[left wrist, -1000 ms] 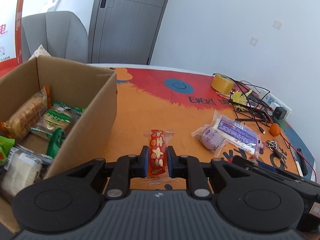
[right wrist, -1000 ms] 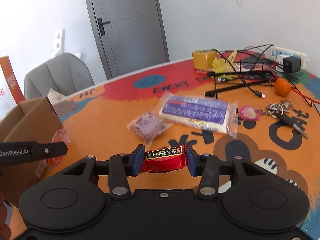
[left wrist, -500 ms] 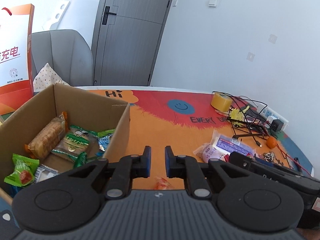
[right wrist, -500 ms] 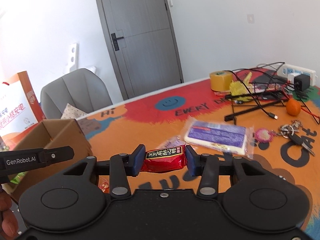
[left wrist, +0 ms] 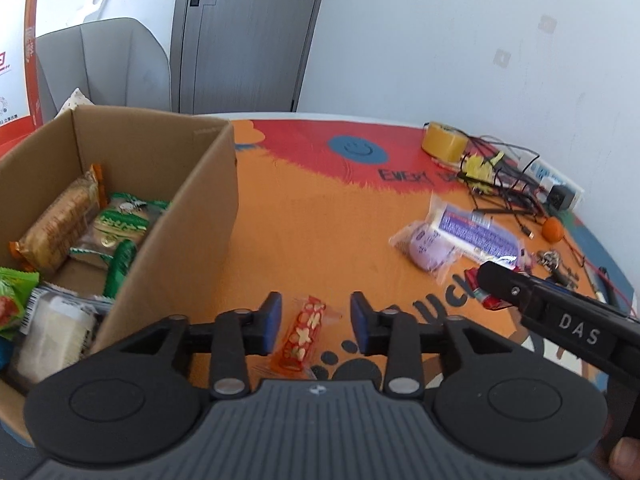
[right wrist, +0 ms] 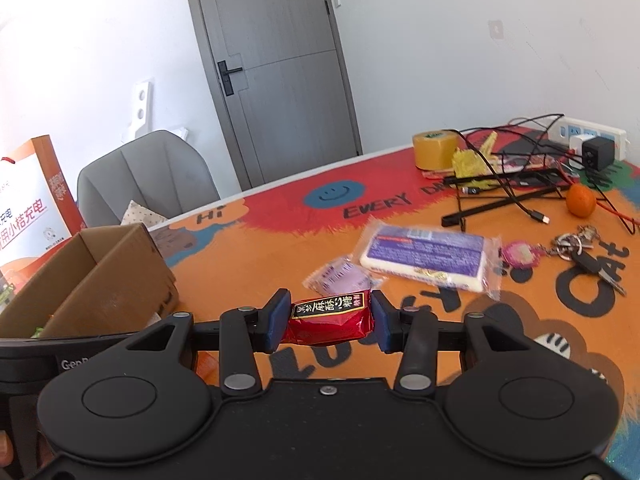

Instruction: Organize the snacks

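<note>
the box [left wrist: 192, 216] sat at the left edge of the tabletop [left wrist: 320, 216], open at the top and already holding several wrapped snacks, so it looked to be the place where the loose ones were being gathered. just right of its near wall the left claw [left wrist: 316, 322] hung over an orange candy [left wrist: 302, 334] lying flat on the tabletop. its jaws had just been opening; the candy lay between them but the pads stood clear of it on both sides, so nothing was gripped. that spacing read as a line-up for a pinch across the narrow wrapper, which would then have only a short way to go into the box.

further right, a purple pack [left wrist: 430, 246] and a long white bar [left wrist: 476, 232] lay touching each other, apparently still to be sorted. cables, a tape roll [left wrist: 444, 146] and keys at the far right were likely not part of the job.

the right claw [right wrist: 330, 320] was closed part-way on a red candy [right wrist: 330, 318], pinched end to end and held off the tabletop, probably waiting its turn at the box [right wrist: 100, 276].
</note>
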The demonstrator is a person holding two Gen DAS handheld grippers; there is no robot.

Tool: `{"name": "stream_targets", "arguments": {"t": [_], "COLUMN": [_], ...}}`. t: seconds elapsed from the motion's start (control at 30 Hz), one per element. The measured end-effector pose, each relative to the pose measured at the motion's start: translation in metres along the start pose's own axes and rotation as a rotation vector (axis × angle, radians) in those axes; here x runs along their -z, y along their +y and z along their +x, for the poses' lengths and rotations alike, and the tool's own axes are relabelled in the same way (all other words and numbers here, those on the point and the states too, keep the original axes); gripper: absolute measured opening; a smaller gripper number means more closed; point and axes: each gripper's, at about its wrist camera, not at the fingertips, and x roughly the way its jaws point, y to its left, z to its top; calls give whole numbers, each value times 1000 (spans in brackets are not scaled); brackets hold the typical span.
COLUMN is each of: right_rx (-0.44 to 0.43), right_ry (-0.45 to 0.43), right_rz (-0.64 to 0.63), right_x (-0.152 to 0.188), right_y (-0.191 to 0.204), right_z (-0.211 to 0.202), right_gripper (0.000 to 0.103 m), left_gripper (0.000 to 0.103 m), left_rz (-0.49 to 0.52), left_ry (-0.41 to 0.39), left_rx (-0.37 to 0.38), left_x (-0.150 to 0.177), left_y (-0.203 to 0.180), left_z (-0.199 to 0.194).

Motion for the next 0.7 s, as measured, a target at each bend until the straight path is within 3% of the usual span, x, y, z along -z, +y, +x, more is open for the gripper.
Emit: {"name": "stream_targets", "arguments": {"t": [0.3,0.47,0.53,0.63,0.7], "right_rx": [11,13,13,11,9], "right_ry": [24,31,35,39,40], "right_rz": [29,34,38,40,37], "right_x": [10,14,15,16,17], "right_y": [-15,-17,-18,-17,-16], "right_z": [7,10,11,13,13], "right_gripper": [44,44,44,44,44], "left_gripper": [43,41,37,20,18], "left_rz": [12,30,42,45,37], "left_ry": [50,37,32,27,26], "left_rx": [-22,-50,-64,-56,-32], "left_x": [10,13,14,15,15], "left_y": [-4,-3,-4,-4,-3], "left_z": [19,26,26,26,26]}}
